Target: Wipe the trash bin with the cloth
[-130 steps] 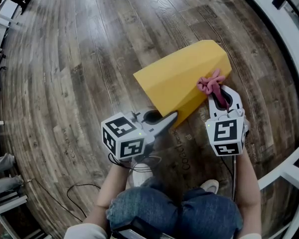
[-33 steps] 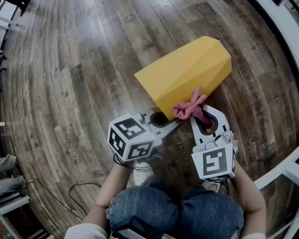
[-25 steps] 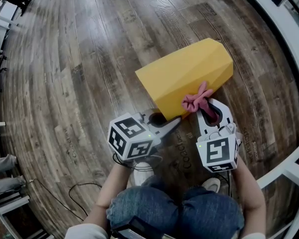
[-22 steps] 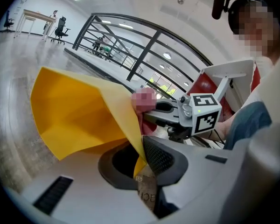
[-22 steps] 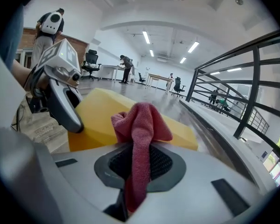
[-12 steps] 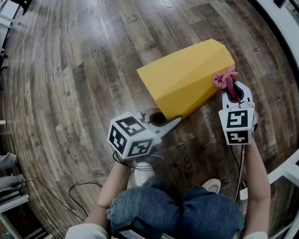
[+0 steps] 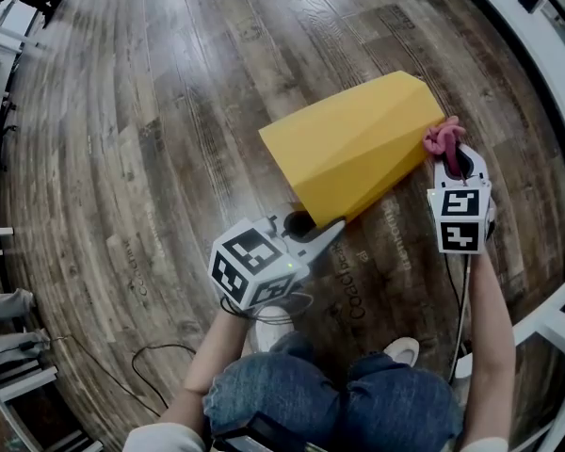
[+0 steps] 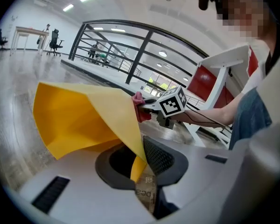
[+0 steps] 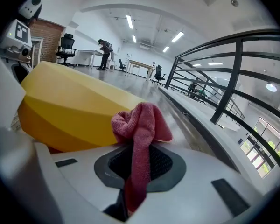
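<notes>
Now we hold the yellow trash bin point(image 7: 348, 153), which lies on its side on the wooden floor point(image 7: 169, 111), with our left claw point(image 7: 322, 231) pinching the edge of its open mouth. Our right claw point(image 7: 455, 158) is pinching the pink cloth point(image 7: 441, 137), and the bunched cloth sits at the far end of the bin's right side. We judge that the wiping step is in hand. Next we should drag the cloth along this side with light pressure, while the left claw steadies the bin.
</notes>
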`<control>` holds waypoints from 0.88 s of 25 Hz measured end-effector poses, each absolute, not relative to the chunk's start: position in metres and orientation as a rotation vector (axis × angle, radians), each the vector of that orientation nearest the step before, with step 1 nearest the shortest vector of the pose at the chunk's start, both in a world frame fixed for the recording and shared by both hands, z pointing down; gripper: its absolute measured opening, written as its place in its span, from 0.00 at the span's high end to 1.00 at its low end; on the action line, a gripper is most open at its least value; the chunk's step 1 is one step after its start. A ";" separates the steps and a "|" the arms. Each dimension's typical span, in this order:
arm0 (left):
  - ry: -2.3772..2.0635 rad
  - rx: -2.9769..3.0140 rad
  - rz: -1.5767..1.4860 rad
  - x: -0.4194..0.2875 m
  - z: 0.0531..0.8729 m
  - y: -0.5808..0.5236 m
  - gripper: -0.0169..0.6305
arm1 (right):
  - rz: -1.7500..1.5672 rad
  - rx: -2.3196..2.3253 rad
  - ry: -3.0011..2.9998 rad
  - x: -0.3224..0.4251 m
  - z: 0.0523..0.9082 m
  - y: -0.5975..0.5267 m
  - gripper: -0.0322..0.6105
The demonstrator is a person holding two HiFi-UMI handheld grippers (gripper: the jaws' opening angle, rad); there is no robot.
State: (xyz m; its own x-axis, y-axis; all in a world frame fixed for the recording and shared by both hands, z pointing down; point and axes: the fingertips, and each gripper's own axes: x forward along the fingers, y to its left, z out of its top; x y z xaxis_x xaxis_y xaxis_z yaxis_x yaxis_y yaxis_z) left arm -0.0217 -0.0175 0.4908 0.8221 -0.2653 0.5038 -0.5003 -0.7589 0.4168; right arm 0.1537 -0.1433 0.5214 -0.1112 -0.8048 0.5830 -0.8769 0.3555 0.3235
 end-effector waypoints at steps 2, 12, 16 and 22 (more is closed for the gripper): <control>-0.597 2.487 0.619 -0.022 0.495 -0.017 0.92 | 0.133 1.465 -1.926 0.153 0.521 -0.143 0.87; -0.648 2.474 0.800 -0.022 0.526 -0.018 0.95 | 0.120 1.412 -2.073 0.114 0.486 -0.117 0.87; -0.644 2.440 0.738 -0.025 0.515 -0.025 0.96 | 0.088 1.292 -2.212 0.070 0.468 -0.081 0.87; -0.605 2.373 0.613 -0.025 0.504 -0.024 0.96 | -0.031 1.020 -2.332 0.004 0.462 -0.040 0.87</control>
State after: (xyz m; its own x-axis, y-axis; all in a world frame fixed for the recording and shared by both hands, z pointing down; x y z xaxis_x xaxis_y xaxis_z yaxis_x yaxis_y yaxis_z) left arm -0.0251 -0.0245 0.5036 0.7886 -0.2687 0.5530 -0.5497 -0.7112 0.4382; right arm 0.0038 -0.0404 0.4625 -0.5343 -0.6775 0.5054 -0.6638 0.7065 0.2454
